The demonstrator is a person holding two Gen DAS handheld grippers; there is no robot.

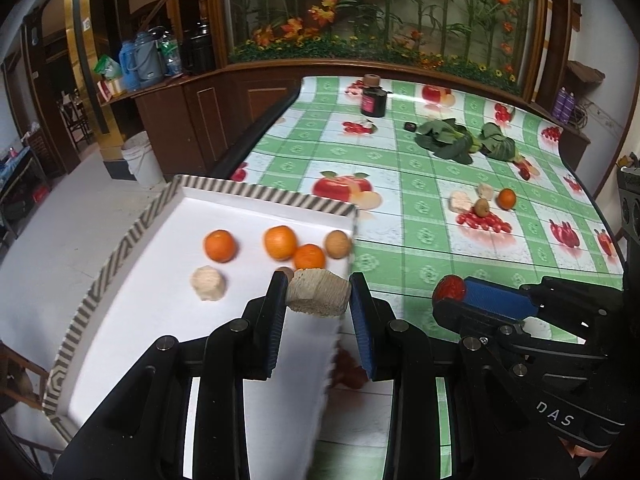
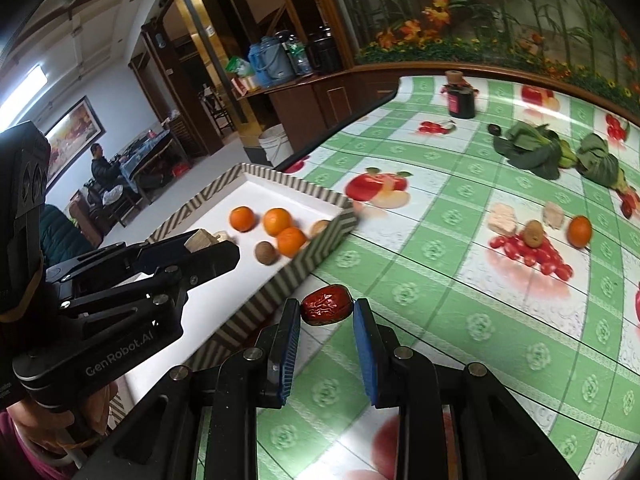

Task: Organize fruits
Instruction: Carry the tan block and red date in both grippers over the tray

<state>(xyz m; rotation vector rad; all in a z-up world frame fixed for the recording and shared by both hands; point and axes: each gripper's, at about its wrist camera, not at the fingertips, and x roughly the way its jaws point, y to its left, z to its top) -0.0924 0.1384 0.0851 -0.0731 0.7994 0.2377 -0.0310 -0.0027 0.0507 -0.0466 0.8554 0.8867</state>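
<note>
Left gripper (image 1: 319, 292) jaws clamp pale chunk (image 1: 318, 291) over tray (image 1: 256, 194) edge; three oranges (image 1: 281, 242) inside

Right gripper (image 2: 327, 309) jaws pinch red date (image 2: 326, 305) above tablecloth (image 2: 440, 300), just beside tray (image 2: 320, 258); loose orange (image 2: 580, 231) well apart

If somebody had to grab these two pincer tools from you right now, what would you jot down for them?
Left gripper: shut on a beige chunk, over the white tray.
Right gripper: shut on a red date, over the tablecloth beside the tray's striped rim.
Done: three oranges, two brown fruits and one beige chunk already lie in the tray.
Left: drop both held pieces in, then fetch the orange, brown fruit and two pale chunks on the cloth.
</note>
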